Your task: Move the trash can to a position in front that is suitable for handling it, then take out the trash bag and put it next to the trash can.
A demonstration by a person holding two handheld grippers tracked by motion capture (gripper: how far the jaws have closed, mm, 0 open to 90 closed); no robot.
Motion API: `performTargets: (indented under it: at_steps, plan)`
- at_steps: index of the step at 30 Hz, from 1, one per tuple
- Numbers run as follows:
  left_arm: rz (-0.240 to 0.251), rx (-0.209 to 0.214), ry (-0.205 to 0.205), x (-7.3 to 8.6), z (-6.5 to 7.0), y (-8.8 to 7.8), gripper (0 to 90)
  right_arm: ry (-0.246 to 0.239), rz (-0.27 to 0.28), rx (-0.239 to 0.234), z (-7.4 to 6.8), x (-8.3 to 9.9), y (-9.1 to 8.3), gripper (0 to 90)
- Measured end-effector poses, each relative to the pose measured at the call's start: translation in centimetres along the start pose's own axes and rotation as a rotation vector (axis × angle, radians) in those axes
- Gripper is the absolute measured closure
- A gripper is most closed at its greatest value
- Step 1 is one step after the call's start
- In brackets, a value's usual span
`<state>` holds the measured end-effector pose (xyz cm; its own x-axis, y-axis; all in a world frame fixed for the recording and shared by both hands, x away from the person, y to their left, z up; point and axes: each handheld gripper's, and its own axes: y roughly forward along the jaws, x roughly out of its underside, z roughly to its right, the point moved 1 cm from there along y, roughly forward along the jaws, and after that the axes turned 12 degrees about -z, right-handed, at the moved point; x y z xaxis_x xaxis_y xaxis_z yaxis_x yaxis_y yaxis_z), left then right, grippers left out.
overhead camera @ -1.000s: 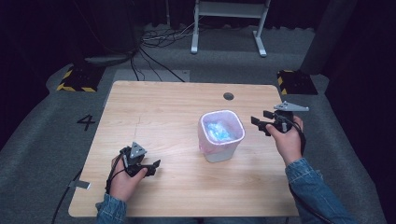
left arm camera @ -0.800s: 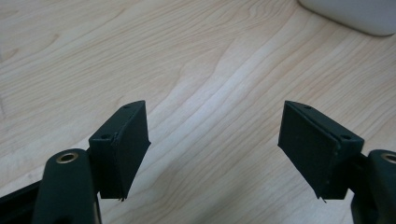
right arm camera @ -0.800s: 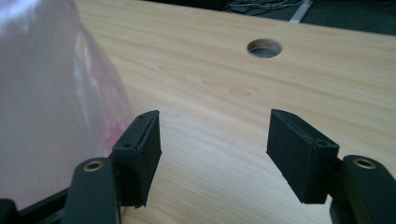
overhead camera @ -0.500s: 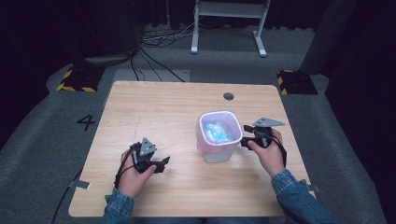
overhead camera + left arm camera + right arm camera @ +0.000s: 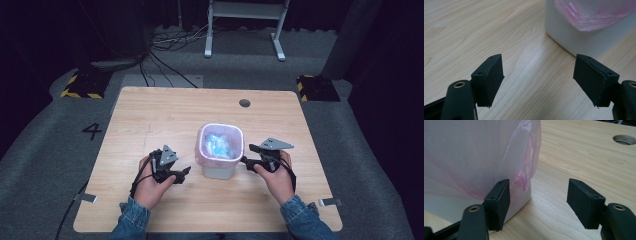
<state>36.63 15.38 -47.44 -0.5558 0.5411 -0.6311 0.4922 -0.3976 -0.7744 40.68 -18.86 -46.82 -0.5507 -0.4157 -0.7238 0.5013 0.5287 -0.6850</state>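
White bin (image 5: 218, 165) lined with a pink bag (image 5: 220, 145), upright near the middle of the tabletop (image 5: 150, 115), toward the person's edge. Crumpled blue material inside the bag. Right gripper (image 5: 248, 164) just beside the bin's right wall, fingers (image 5: 497, 202) apart, nothing between them, one finger close against the bag's hanging edge. Left gripper (image 5: 182, 172) near the bin's left side, fingers (image 5: 487, 80) wide apart over bare wood.
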Motion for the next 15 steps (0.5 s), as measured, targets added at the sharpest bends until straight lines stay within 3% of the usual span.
performTargets:
  at_steps: [5, 10, 15]
  plan:
    - [0.006, 0.016, 0.029, -0.5, 0.6, -0.1, 23.6, 0.025, 0.027, 0.032, 0.5, 0.0, -1.0, 35.1]
    - [0.018, 0.025, 0.054, -1.0, 1.2, -0.4, 23.6, 0.012, 0.038, 0.055, 0.6, 0.4, -2.2, 34.4]
    - [0.009, 0.05, 0.092, -1.3, 2.1, -0.4, 26.8, -0.04, -0.029, 0.081, 0.8, 1.8, -3.2, 34.1]
